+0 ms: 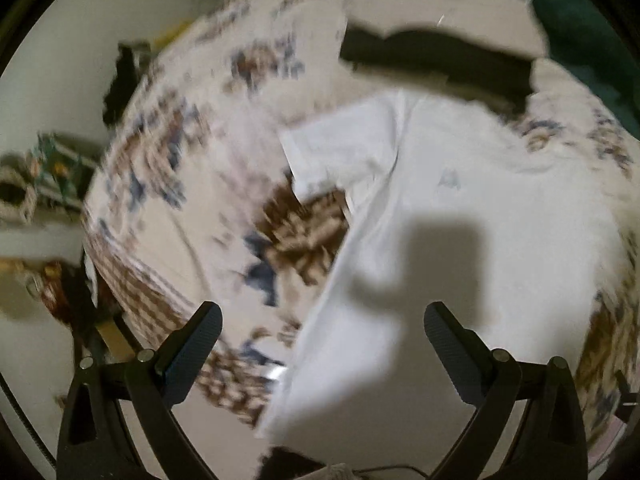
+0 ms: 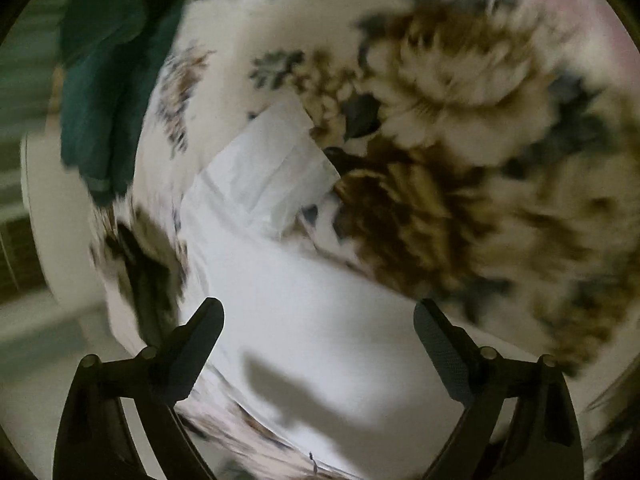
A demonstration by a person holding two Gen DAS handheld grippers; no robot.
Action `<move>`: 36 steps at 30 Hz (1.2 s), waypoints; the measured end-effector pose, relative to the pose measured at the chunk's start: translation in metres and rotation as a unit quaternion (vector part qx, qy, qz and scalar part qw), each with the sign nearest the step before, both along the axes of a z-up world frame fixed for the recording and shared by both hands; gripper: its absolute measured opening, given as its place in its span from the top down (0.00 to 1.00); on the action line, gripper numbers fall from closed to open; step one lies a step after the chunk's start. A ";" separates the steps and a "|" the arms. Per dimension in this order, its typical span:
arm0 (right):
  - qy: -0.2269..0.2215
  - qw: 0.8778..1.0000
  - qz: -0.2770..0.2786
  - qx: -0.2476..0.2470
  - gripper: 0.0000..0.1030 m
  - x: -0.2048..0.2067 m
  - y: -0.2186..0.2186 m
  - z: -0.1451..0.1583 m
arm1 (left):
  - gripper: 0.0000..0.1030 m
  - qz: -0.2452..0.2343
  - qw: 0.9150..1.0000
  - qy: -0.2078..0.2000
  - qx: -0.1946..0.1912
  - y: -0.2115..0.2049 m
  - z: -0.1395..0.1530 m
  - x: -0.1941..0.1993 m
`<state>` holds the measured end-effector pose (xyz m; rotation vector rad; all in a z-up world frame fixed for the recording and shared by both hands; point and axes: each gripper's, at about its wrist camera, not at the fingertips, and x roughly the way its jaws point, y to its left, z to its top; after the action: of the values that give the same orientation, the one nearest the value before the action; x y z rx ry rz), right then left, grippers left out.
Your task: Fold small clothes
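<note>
Legible text, labels, numbers, signs: none that I can read in either of my wrist views. One entry only: a faint grey mark [image 1: 448,180] on the chest of the white T-shirt [image 1: 460,240], too blurred and small for me to make out as letters or emblem

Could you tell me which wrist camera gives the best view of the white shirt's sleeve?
The left wrist view: the sleeve lies spread flat beside the shirt body. The right wrist view shows a sleeve too, but blurrier and creased.
</note>
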<state>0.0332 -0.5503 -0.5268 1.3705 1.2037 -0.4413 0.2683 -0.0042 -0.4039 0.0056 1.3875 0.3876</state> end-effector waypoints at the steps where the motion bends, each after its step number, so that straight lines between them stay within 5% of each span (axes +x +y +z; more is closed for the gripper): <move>1: -0.005 0.999 -0.023 0.021 0.11 0.011 -0.004 -0.033 | 0.00 0.013 1.000 0.011 -0.001 0.002 -0.020 0.004; 5: -0.021 0.994 -0.082 0.069 0.19 0.044 -0.003 -0.109 | 0.00 0.051 0.998 0.040 -0.013 0.007 -0.077 0.014; 8: -0.039 0.990 -0.114 0.071 0.37 0.066 0.001 -0.141 | 0.00 0.063 0.996 0.050 -0.033 0.008 -0.106 0.018; 9: -0.047 0.989 -0.127 0.059 0.50 0.074 0.003 -0.147 | 0.00 0.062 0.996 0.051 -0.039 0.009 -0.112 0.019; 10: -0.051 0.989 -0.132 0.048 0.70 0.080 0.004 -0.147 | 0.00 0.060 0.996 0.049 -0.044 0.009 -0.117 0.019; 12: -0.054 0.992 -0.117 0.001 0.90 0.097 0.006 -0.141 | 0.00 0.051 0.997 0.043 -0.046 0.008 -0.122 0.019; 15: -0.055 0.992 -0.030 -0.105 0.92 0.137 0.022 -0.109 | 0.00 0.039 0.998 0.023 -0.040 0.015 -0.121 0.017; 17: -0.057 0.978 0.069 -0.189 0.92 0.172 0.051 -0.079 | 0.00 0.030 0.999 0.009 -0.030 0.022 -0.118 0.015; 19: -0.066 0.944 0.187 -0.264 0.92 0.212 0.099 -0.052 | 0.00 0.018 1.000 -0.002 -0.017 0.029 -0.115 0.012; 21: -0.084 0.895 0.306 -0.314 0.92 0.246 0.159 -0.035 | 0.00 0.007 1.000 -0.008 -0.003 0.039 -0.115 0.011; 22: -0.089 0.859 0.388 -0.323 0.92 0.262 0.203 -0.035 | 0.00 0.003 1.000 -0.010 0.005 0.047 -0.115 0.010; 24: -0.076 0.813 0.508 -0.275 0.90 0.275 0.263 -0.052 | 0.00 0.007 1.000 -0.011 0.009 0.062 -0.115 0.010; 26: -0.070 0.791 0.569 -0.212 0.88 0.274 0.293 -0.065 | 0.00 0.019 1.000 -0.010 0.006 0.079 -0.114 0.008; 28: -0.070 0.804 0.562 -0.181 0.69 0.271 0.295 -0.060 | 0.00 0.031 0.999 -0.012 0.002 0.094 -0.111 0.007; 30: -0.088 0.855 0.488 -0.152 0.51 0.273 0.264 -0.049 | 0.00 0.040 0.999 -0.015 0.002 0.105 -0.110 0.007; 32: -0.094 0.897 0.408 -0.140 0.46 0.269 0.234 -0.042 | 0.00 0.047 0.999 -0.018 0.001 0.114 -0.111 0.006; 34: -0.097 0.916 0.369 -0.125 0.46 0.273 0.222 -0.046 | 0.00 0.053 0.998 -0.017 0.002 0.122 -0.114 0.007; 36: -0.080 0.919 0.363 -0.130 0.46 0.288 0.226 -0.058 | 0.00 0.058 0.998 -0.014 -0.002 0.125 -0.117 0.008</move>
<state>0.3208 -0.3240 -0.5848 0.6434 1.3589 0.0447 0.2765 0.1207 -0.5210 -0.0841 1.3641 0.4794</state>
